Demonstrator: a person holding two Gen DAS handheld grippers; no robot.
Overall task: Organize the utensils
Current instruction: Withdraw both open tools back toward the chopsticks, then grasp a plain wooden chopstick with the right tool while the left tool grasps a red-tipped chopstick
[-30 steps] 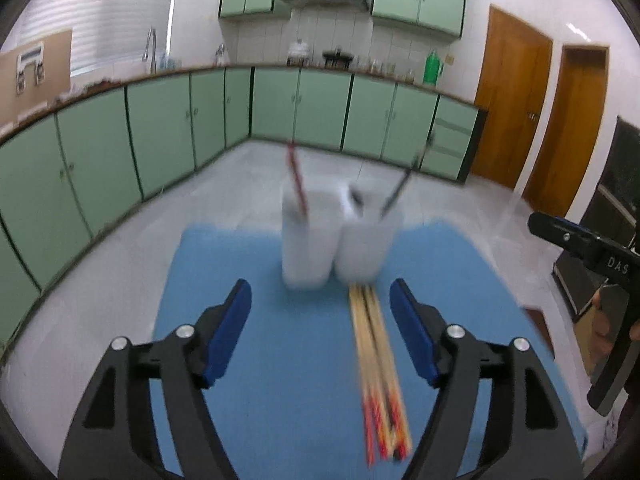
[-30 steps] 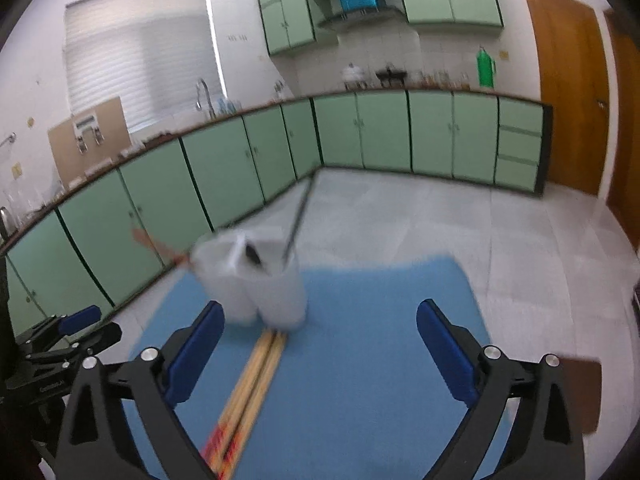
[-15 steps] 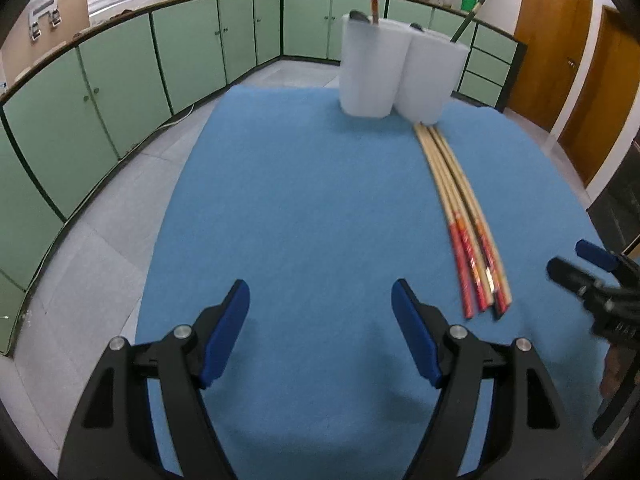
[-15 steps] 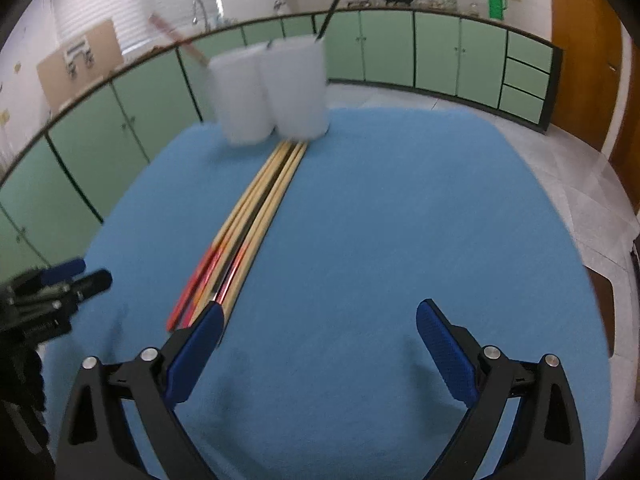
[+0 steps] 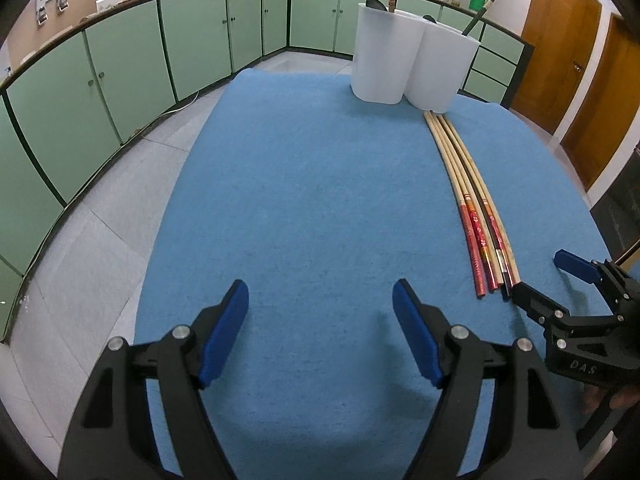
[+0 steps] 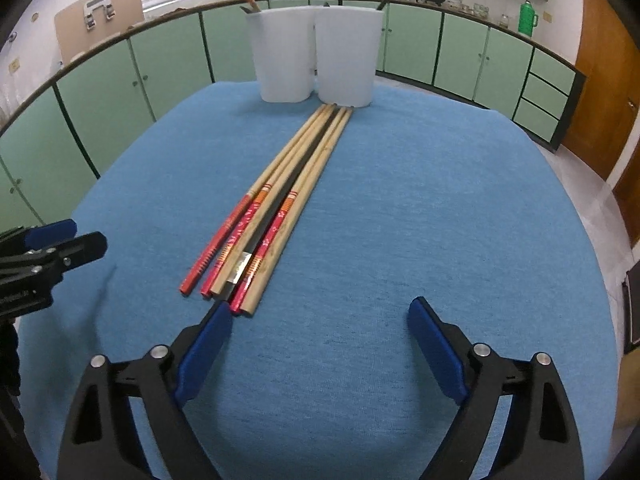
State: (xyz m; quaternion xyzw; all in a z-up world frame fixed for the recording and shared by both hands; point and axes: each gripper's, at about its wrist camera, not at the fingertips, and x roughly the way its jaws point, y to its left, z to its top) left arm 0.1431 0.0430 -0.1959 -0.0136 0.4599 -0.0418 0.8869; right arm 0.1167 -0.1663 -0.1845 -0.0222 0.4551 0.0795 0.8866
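Note:
Several long chopsticks [image 6: 276, 204] with red ends lie bundled on the blue mat [image 6: 420, 220], running from near me toward two white cups. They also show in the left wrist view [image 5: 472, 200]. The left cup [image 6: 282, 56] holds a red-ended stick; the right cup [image 6: 346, 58] holds a dark utensil. The cups also show in the left wrist view [image 5: 386, 56], [image 5: 442, 68]. My left gripper [image 5: 320, 320] is open and empty over bare mat. My right gripper [image 6: 320, 332] is open and empty, its left finger just short of the chopstick ends.
The blue mat [image 5: 300, 200] covers a rounded table with its edges on all sides. Green cabinets [image 5: 120, 60] line the room behind. Wooden doors [image 5: 560, 40] stand at the right. My right gripper shows in the left wrist view [image 5: 568, 292].
Both grippers have pulled back from the cups and dropped low toward the near end of the mat. The right gripper now sits at the chopsticks' red ends. Both stay open.

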